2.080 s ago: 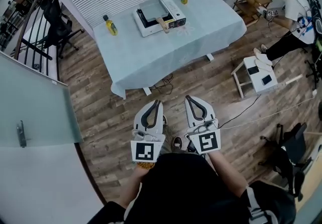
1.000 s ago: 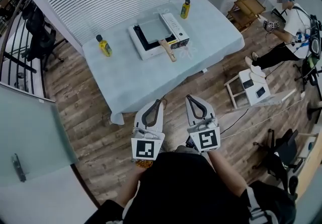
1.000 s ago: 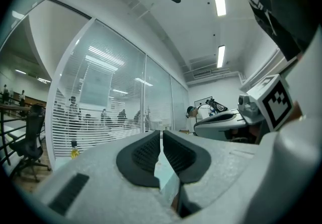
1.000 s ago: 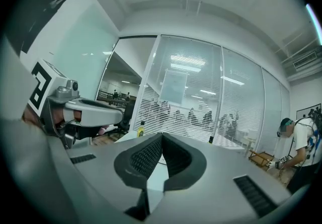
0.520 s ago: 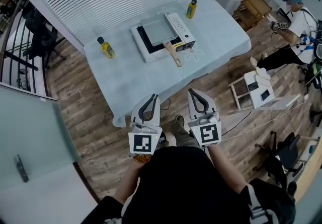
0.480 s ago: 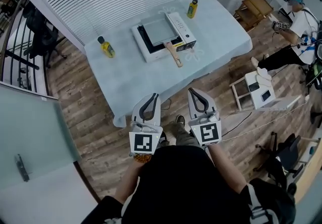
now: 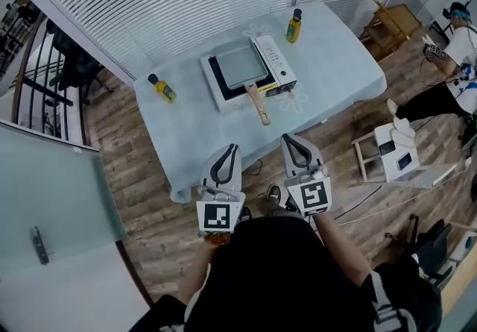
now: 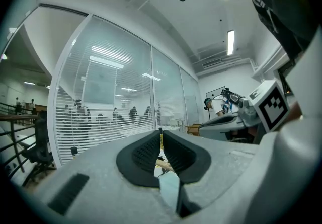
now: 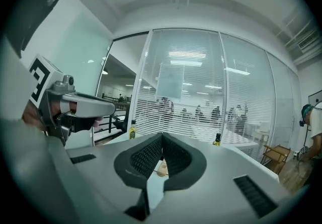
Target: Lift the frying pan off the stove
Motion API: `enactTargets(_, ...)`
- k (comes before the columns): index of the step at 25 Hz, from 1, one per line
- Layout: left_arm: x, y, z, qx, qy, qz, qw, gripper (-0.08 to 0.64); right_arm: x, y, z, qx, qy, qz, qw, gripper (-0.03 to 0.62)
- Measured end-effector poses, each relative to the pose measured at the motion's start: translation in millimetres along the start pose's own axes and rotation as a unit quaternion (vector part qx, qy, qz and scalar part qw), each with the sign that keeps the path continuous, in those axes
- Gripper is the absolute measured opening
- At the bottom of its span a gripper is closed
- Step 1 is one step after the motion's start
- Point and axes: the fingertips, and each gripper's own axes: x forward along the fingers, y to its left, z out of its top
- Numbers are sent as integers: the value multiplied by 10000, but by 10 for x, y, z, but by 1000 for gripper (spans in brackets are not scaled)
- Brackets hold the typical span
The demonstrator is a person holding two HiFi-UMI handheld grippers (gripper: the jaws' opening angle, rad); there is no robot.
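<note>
Approach stage only; no contact made. The white left gripper [image 7: 232, 148] and white right gripper [image 7: 286, 137], both with black pads, are held side by side near the front edge of the pale-blue-clothed table [image 7: 194, 136]. The jaws of each are pressed together with nothing between them.

Further on, the square grey frying pan [image 7: 240, 66] still sits on the white portable stove [image 7: 277, 62], its wooden handle [image 7: 258, 103] pointing toward the person.

Remaining, by judgement: reach, grip the handle, lift.

Table [image 7: 328, 62] with stove [image 7: 276, 67], near bottle [image 7: 162, 89], far bottle [image 7: 294, 26]
</note>
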Motion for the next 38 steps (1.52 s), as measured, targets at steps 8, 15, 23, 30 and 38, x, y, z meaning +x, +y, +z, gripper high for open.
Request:
enactTargets(8,390,-111,15,87,75,309,9995,32,169,-398,-146,219,34,390,9990,3)
enactTargets(15,544,-40,-88,-56,202,629,9978,32,380,-633,-315,240,172,652,9974,3)
enactTargets(23,978,265,-149,-331,69,520,9981,32,726,-801,-381,639,423,646,9950,3)
enactTargets(30,1377,534,-122,-616,-105,201,9978,32,1018,-832,-363,811,624,911,9906,5)
enactTargets(38,1617,765,-221,-936,-188,-233,9952,32,1333,-733,-445,1084,898,1133,9835,6)
